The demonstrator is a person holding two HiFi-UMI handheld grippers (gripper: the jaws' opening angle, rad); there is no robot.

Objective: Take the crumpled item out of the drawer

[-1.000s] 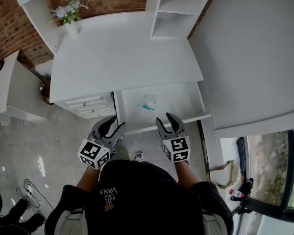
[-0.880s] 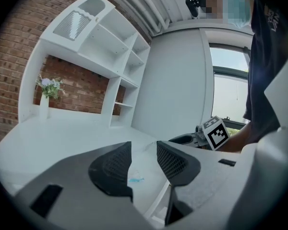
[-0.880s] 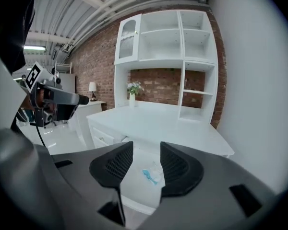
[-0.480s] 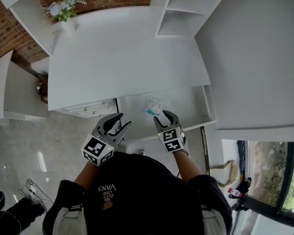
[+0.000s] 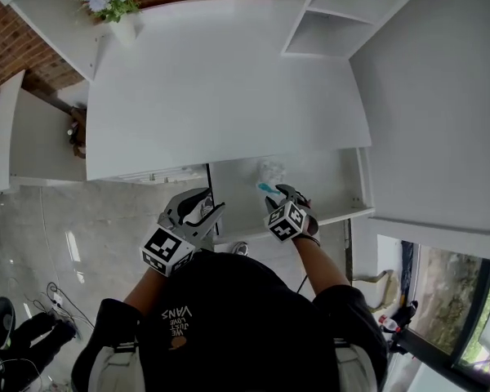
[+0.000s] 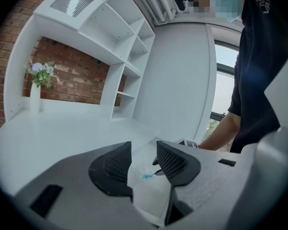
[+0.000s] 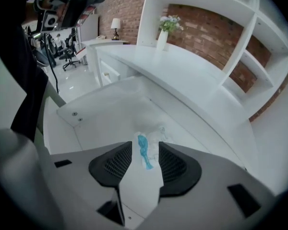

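A crumpled white item with a blue streak lies on the floor of the open white drawer under the desk top. My right gripper reaches into the drawer just short of the item, its jaws open. In the right gripper view the crumpled item lies just ahead of the right gripper, partly between the fingertips, and no pad presses on it. My left gripper hangs open outside the drawer's left front corner, holding nothing. In the left gripper view, the blue streak shows between the left gripper jaws.
The white desk top overhangs the drawer's back part. A vase of flowers stands at its far left, open shelves at its far right. Small closed drawers sit left of the open one. Grey floor lies below.
My right gripper has moved forward from outside the drawer front into the drawer, up to the crumpled item. The left gripper has stayed near the drawer's left corner.
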